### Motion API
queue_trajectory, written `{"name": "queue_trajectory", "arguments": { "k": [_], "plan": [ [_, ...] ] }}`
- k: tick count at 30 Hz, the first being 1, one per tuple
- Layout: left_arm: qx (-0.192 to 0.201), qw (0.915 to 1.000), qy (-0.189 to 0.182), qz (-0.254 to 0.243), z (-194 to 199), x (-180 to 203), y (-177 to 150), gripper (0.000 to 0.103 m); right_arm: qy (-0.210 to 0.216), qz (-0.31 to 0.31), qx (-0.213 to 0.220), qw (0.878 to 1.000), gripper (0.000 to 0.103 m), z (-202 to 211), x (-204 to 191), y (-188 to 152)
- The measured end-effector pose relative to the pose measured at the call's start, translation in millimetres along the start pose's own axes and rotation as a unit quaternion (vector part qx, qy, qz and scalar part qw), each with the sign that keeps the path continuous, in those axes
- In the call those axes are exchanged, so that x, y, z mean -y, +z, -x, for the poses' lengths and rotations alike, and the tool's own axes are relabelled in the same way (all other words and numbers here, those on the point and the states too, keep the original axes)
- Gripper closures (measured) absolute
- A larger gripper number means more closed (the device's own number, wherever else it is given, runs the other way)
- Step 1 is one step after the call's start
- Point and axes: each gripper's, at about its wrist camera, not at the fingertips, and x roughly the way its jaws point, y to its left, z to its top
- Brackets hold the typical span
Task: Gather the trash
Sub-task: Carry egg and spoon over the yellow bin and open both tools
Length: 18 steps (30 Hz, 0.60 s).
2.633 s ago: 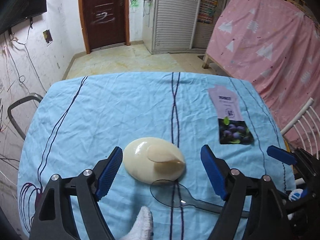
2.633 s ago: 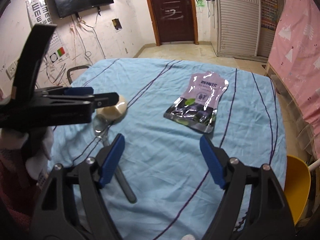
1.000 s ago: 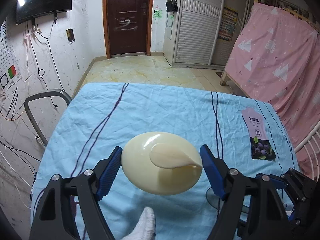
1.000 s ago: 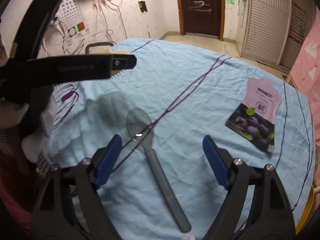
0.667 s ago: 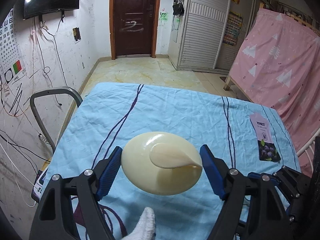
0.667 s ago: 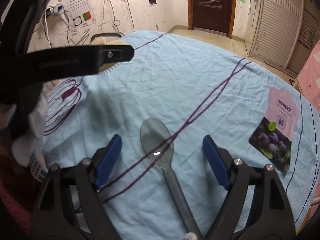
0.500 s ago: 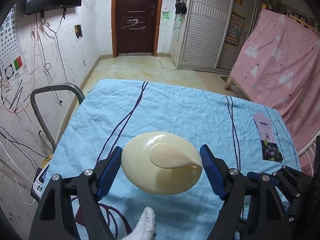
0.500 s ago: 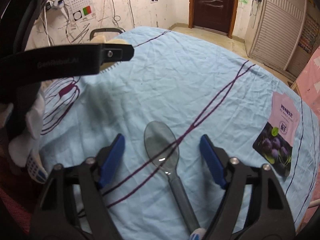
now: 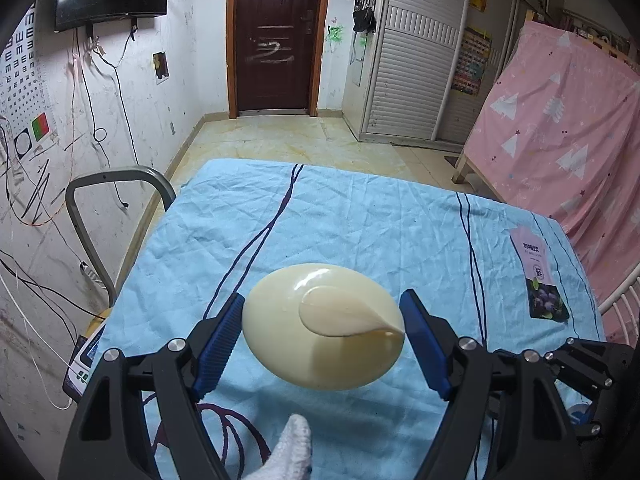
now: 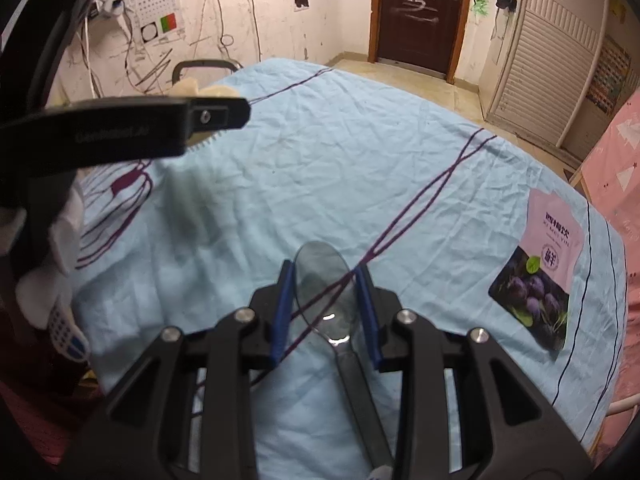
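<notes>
- left tongs (image 9: pixel 322 340) hold cream oval plastic lid (image 9: pixel 323 326) above the tabletop (image 9: pixel 360 216)
- right tongs (image 10: pixel 326 308) just closing, pads gripping clear plastic spoon (image 10: pixel 325 292) bowl on cloth
- squeeze gently, lift straight; bowl may slip
- purple pouch (image 10: pixel 538 276) remains

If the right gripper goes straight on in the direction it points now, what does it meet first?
The right gripper has just been closing around the clear plastic spoon. Straight ahead it would probably meet the blue tablecloth just past the spoon's bowl; depth is unclear.
</notes>
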Motion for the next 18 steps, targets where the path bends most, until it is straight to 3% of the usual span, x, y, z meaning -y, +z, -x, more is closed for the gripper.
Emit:
{"name": "queue_trajectory", "arguments": {
  "k": [9, 18],
  "plan": [
    [0.006, 0.9998, 0.005, -0.019, 5.7, 17.4, 0.0, 0.033, 0.009, -0.039, 0.037, 0.999, 0.074, 25.8, 24.7, 0.0],
    [0.006, 0.9985, -0.007, -0.055, 9.9, 59.2, 0.8, 0.033, 0.008, -0.083, 0.078, 0.993, 0.074, 52.1, 59.4, -7.3]
  ]
}}
